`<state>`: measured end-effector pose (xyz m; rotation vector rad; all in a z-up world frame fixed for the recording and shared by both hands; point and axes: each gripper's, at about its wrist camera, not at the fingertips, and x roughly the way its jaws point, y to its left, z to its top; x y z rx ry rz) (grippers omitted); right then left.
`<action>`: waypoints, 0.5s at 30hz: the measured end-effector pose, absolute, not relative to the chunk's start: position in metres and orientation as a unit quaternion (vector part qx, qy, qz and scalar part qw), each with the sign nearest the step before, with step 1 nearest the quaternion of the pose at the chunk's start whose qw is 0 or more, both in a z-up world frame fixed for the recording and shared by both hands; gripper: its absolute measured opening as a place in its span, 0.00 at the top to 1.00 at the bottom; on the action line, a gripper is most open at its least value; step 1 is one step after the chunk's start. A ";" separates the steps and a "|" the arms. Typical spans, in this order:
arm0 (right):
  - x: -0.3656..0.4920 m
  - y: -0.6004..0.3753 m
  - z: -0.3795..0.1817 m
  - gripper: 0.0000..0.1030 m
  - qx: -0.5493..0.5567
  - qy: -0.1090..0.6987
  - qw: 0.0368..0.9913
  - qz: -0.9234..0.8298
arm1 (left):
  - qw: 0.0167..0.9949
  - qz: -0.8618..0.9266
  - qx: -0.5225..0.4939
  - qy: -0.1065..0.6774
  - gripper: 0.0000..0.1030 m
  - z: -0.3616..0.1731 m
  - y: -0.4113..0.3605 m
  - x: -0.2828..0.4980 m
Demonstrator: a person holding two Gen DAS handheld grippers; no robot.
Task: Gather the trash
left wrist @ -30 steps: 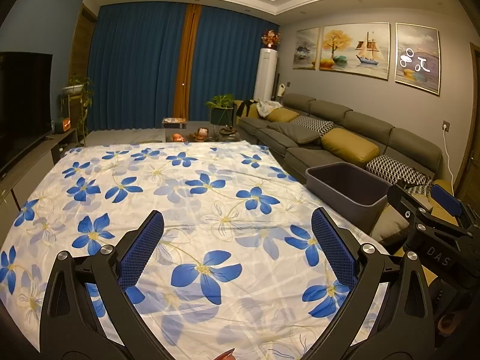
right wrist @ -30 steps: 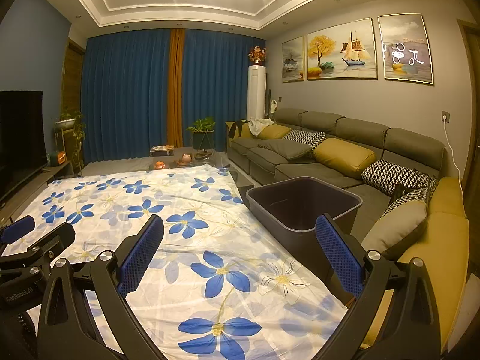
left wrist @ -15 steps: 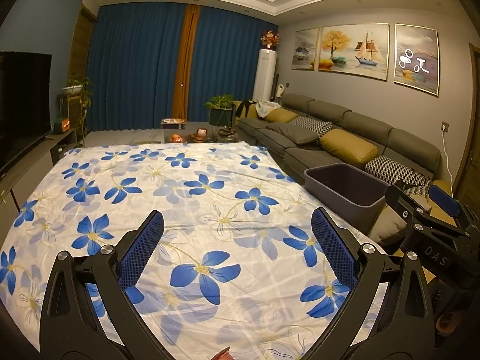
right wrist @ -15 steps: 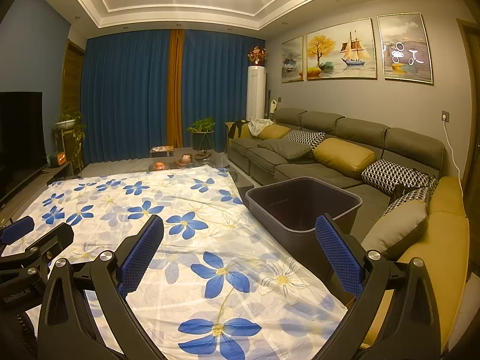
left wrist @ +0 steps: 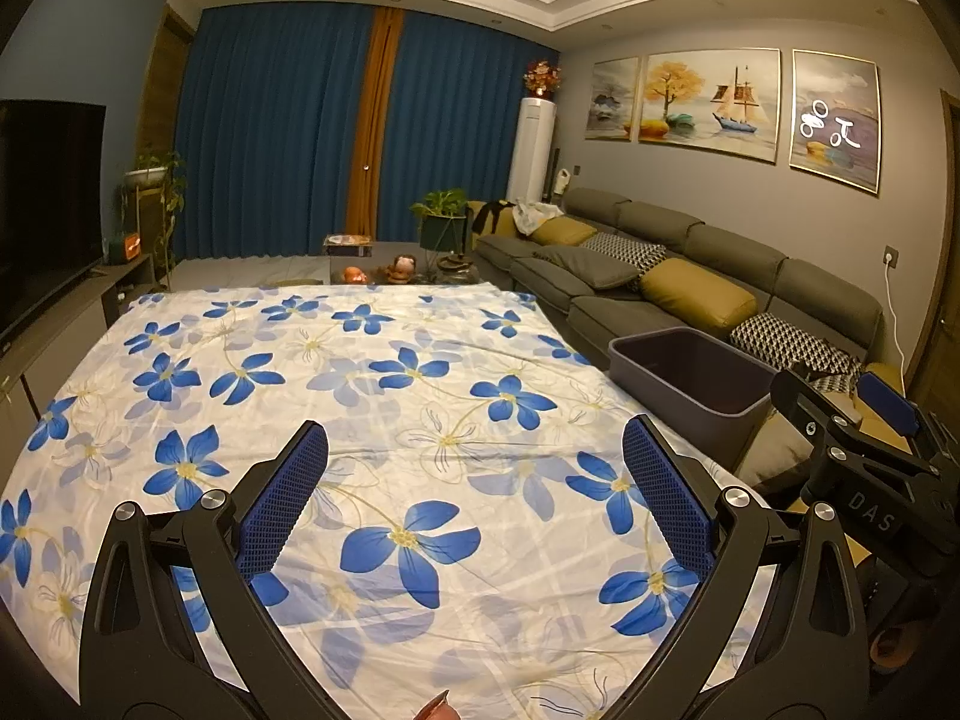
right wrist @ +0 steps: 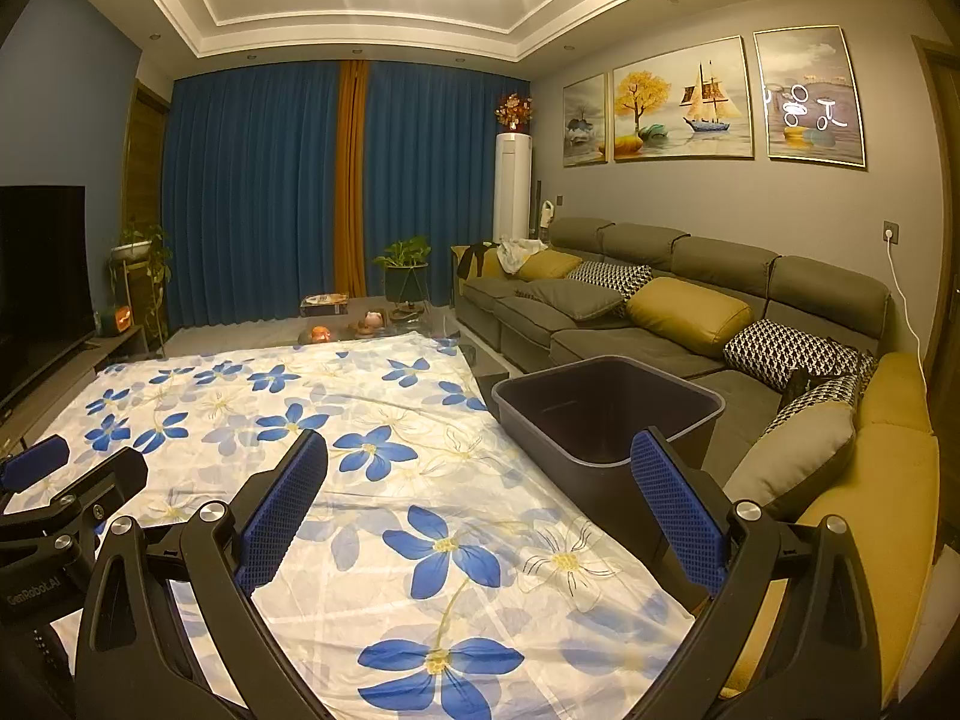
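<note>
Presently both grippers hover with jaws spread wide and empty above the floral cloth (left wrist: 420,372). Left gripper (left wrist: 474,492): no trash lies between or ahead of its jaws; a small reddish scrap (left wrist: 435,711) at the lower frame edge, behind the jaws, may be litter, though it is too cropped to tell. Right gripper (right wrist: 480,498): the grey bin (right wrist: 606,414) sits ahead, toward its right finger, long axis running away; this hand is nearer.
</note>
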<state>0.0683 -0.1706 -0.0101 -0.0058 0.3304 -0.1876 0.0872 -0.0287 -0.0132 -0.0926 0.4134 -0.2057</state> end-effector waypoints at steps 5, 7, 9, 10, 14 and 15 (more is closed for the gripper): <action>0.068 -0.171 -0.010 0.06 -0.003 0.164 0.982 -0.093 | 0.973 -0.102 -0.045 0.204 0.06 -0.013 -0.029 0.087; 0.068 -0.171 -0.010 0.05 -0.003 0.164 0.982 -0.094 | 0.973 -0.103 -0.045 0.204 0.06 -0.013 -0.029 0.087; 0.069 -0.170 -0.010 0.05 -0.003 0.164 0.982 -0.093 | 0.973 -0.102 -0.044 0.203 0.06 -0.013 -0.030 0.087; 0.069 -0.170 -0.010 0.05 -0.003 0.164 0.982 -0.093 | 0.973 -0.102 -0.044 0.204 0.06 -0.013 -0.029 0.087; 0.069 -0.170 -0.010 0.05 -0.003 0.164 0.982 -0.093 | 0.973 -0.103 -0.044 0.204 0.06 -0.012 -0.029 0.087; 0.069 -0.170 -0.010 0.05 -0.003 0.164 0.982 -0.093 | 0.973 -0.103 -0.044 0.204 0.06 -0.012 -0.029 0.087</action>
